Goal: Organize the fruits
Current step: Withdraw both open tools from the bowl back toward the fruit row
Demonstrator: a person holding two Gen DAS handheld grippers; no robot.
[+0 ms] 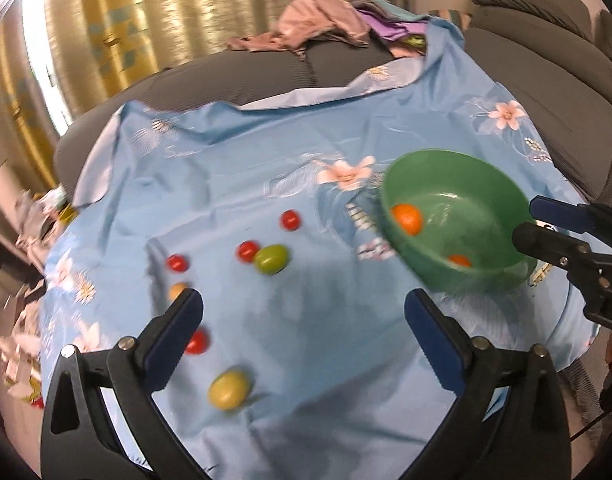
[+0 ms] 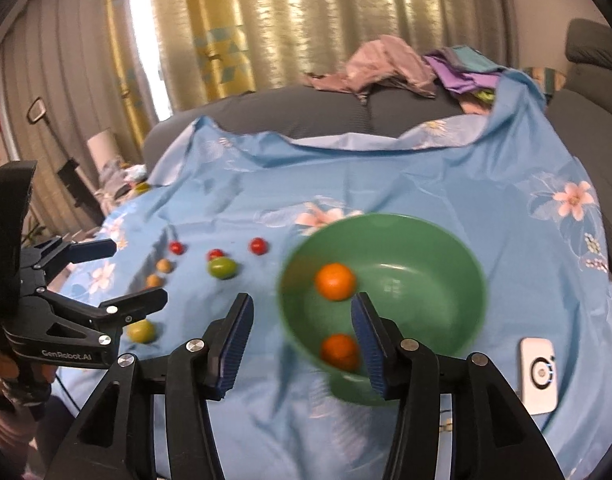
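A green bowl [image 2: 406, 248] sits tilted on the blue flowered cloth [image 2: 386, 172] and holds two oranges [image 2: 335, 281]. It also shows in the left wrist view [image 1: 478, 184]. My right gripper [image 2: 301, 312] is open, its right finger inside the bowl's near rim beside the lower orange [image 2: 340, 352]. My left gripper [image 1: 303, 304] is open and empty above the cloth. Several red tomatoes [image 1: 247, 251], a green fruit [image 1: 270, 259] and a yellow-green fruit [image 1: 229, 390] lie loose on the cloth. One red tomato [image 1: 197, 342] sits beside the left finger.
A white device [image 2: 538, 374] lies on the cloth right of the bowl. Crumpled clothes [image 2: 386, 64] are piled on the grey sofa [image 2: 306, 112] behind. Two small brown fruits [image 2: 163, 266] lie at the left. Clutter sits at the left edge [image 1: 29, 216].
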